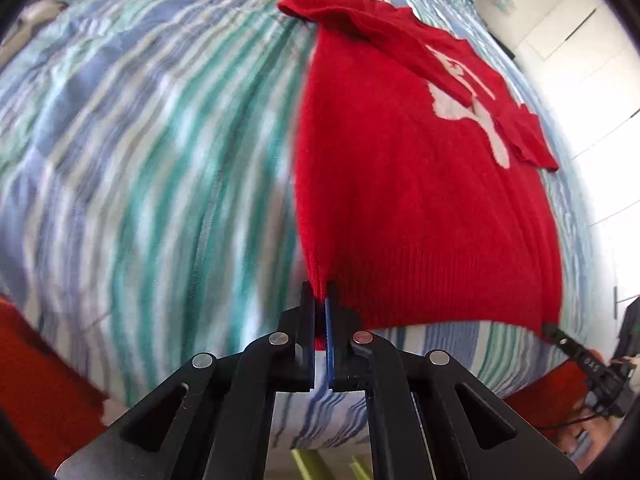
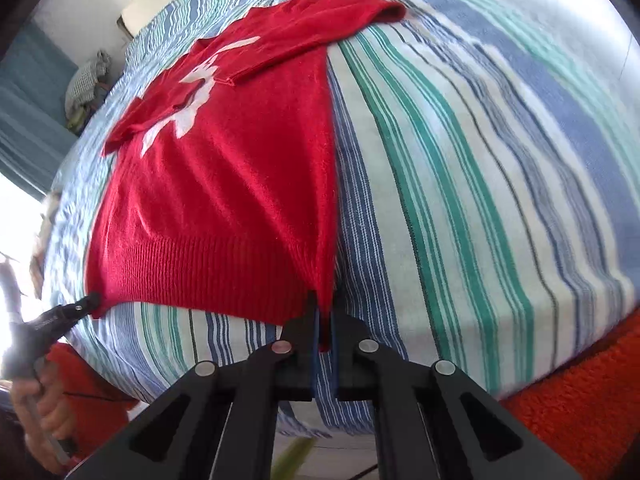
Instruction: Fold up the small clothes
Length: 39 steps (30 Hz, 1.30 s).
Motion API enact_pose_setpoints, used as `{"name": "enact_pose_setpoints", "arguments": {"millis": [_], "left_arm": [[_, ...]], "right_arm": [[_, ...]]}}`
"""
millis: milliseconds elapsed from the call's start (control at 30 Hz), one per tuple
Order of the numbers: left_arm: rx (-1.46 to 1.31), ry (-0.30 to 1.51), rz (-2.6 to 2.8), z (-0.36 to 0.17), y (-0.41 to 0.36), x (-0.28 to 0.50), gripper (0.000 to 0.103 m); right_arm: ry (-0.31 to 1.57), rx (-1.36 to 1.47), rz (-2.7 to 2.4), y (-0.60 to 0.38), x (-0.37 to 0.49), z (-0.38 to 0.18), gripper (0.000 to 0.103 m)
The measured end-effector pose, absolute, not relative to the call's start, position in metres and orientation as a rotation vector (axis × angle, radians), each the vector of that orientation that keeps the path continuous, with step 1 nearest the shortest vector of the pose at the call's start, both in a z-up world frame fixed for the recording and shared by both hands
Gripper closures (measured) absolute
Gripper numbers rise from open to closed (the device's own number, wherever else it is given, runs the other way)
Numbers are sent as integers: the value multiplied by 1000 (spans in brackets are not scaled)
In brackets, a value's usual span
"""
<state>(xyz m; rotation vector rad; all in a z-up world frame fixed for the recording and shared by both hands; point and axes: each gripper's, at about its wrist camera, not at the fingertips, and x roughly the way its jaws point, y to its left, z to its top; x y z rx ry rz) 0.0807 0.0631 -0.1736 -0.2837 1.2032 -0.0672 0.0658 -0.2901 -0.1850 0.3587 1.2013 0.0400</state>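
A small red knit sweater (image 1: 420, 200) with a white motif lies on a striped bedspread (image 1: 160, 140), both sleeves folded across its chest. My left gripper (image 1: 321, 300) is shut on the left corner of its ribbed hem. My right gripper (image 2: 323, 312) is shut on the hem's right corner. The sweater (image 2: 224, 184) fills the left half of the right wrist view. Each gripper shows in the other's view: the right one (image 1: 560, 336) at the far hem corner, the left one (image 2: 80, 308) likewise. The hem is stretched between them near the bed's front edge.
The striped bedspread (image 2: 460, 180) covers the whole bed. An orange fluffy rug (image 2: 580, 400) lies below the bed's front edge. White cupboards (image 1: 580, 40) stand to the right of the bed. A bundle of cloth (image 2: 86, 80) sits at the far left of the bed.
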Motion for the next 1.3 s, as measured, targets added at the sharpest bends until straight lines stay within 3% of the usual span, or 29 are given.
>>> {"name": "enact_pose_setpoints", "arguments": {"millis": [1300], "left_arm": [[-115, 1227, -9, -205, 14, 116, 101]], "right_arm": [[1225, 374, 34, -293, 69, -203, 100]]}}
